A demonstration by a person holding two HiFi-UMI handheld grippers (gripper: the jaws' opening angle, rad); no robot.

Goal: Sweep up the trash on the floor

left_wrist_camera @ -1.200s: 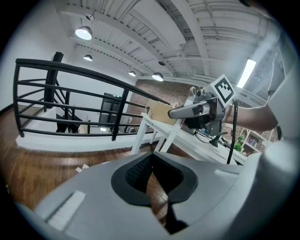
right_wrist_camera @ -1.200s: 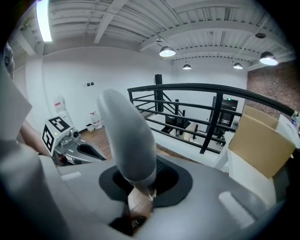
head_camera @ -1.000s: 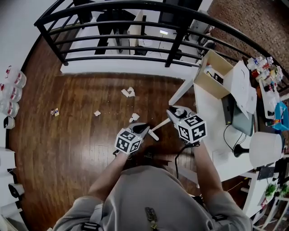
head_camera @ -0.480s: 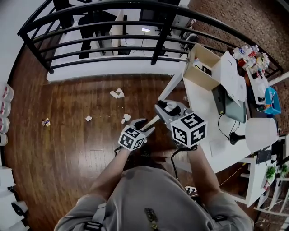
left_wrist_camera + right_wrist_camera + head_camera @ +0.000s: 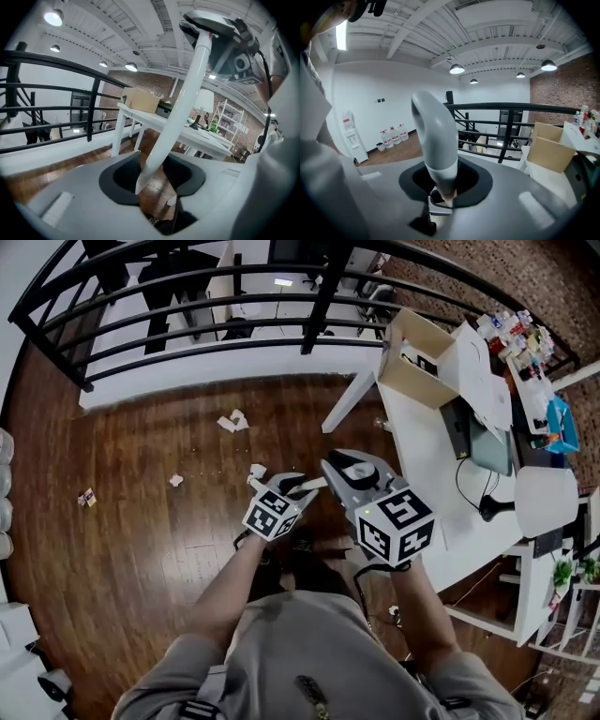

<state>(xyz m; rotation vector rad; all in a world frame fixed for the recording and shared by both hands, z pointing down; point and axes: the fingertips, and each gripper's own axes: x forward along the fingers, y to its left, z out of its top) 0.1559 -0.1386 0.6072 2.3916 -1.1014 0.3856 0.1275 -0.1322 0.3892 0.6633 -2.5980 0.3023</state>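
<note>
Trash point(image 5: 232, 421) lies scattered on the floor point(image 5: 131, 540) near its railing edge. Right hand-held gripper point(image 5: 336, 468) clamps the grey handle point(image 5: 433, 140). Left hand-held gripper point(image 5: 296, 486), jaws apart and just narrowing, straddles its white shaft point(image 5: 178, 108). Seemingly regripping; next, clamp and sweep.

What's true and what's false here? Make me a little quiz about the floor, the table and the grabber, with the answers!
1. Bits of paper trash lie on the wooden floor. True.
2. The right gripper holds nothing. False: it is shut on a handle.
3. The cardboard box stands on the floor. False: it stands on the white table.
4. A black railing runs along the far edge of the floor. True.
</note>
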